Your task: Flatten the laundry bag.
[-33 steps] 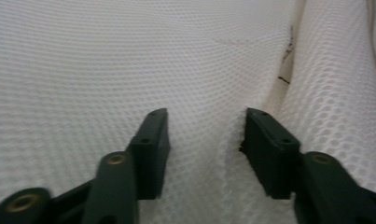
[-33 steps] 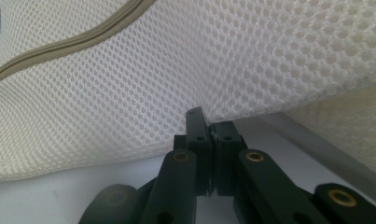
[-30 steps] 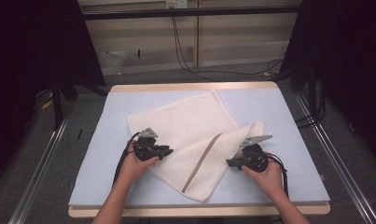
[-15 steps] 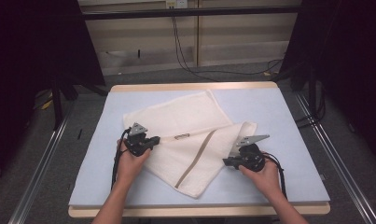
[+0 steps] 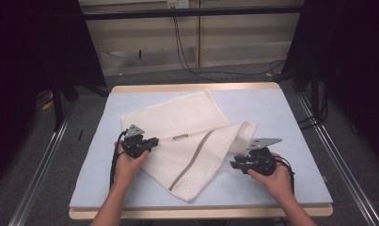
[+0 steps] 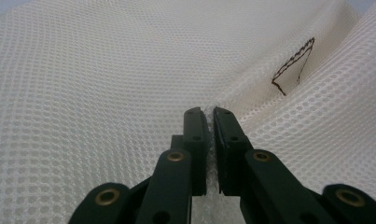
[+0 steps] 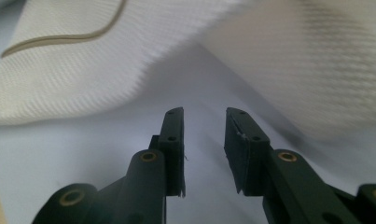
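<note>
Table: pale blue top (image 5: pixel 295 117) with a wooden front edge, bearing the whole job; both grippers work over its near half.

Towel: a cream waffle-weave towel (image 5: pixel 187 122), lying slantwise between the two grippers, its far part flat, its near part folded over so that a brown stripe (image 5: pixel 192 162) runs down towards the near corner. One edge sits in the left gripper; the lobe on the other side lies just ahead of the right gripper, apart from it.

How it handles: by my judgement light, limp and thick. It will drape and sag from any pinch, drag on the table, and not slip readily, since the open weave gives the pads purchase. Nothing fragile about it.

Left gripper: the left gripper (image 6: pixel 209 116) has its jaws drawn almost together on a thin ridge of the towel's cloth, which shows between the pads; a small stitched brown mark (image 6: pixel 293 65) lies ahead of it and to its right.

Right gripper: the right gripper (image 7: pixel 203 116) has its jaws parted, having just been opening, with bare table between them and the towel's edge beyond the tips.

Where to hold: corners or hemmed edges, pinching both layers if the fold is to travel together.

Hedge: the cloth ahead of the right gripper is blurred, so which edge faces it is uncertain.
</note>
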